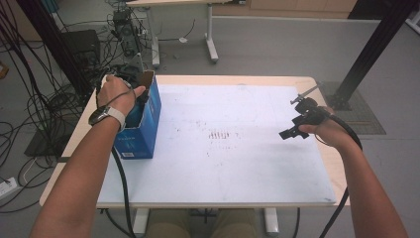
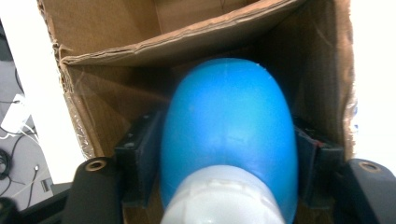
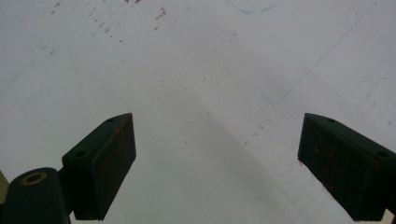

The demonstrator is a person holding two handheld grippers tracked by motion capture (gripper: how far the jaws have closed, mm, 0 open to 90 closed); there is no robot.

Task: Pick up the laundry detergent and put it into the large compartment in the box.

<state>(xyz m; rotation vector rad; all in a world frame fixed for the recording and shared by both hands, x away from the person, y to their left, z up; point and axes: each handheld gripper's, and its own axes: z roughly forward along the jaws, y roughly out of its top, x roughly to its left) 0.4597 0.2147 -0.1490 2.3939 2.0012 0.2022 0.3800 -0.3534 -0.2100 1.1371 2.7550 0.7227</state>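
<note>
A blue bottle [image 2: 229,135] sits lengthwise between the left tongs [image 2: 229,163], pads barely touching, inside the cardboard box [image 1: 143,124]; the right tongs [image 3: 217,163] gape wide, well apart over the surface [image 1: 237,163]

A high camera looks forward and down over the whole white table [image 1: 223,163]. The left gripper camera peers very close into the cardboard box [image 2: 116,42] at the table's left. The right gripper camera faces down, close on the same tabletop.

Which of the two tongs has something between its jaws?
The left tongs, down inside the blue cardboard box, with a blue bottle between the jaws. The right tongs gape wide over the white mat, holding nothing.
</note>
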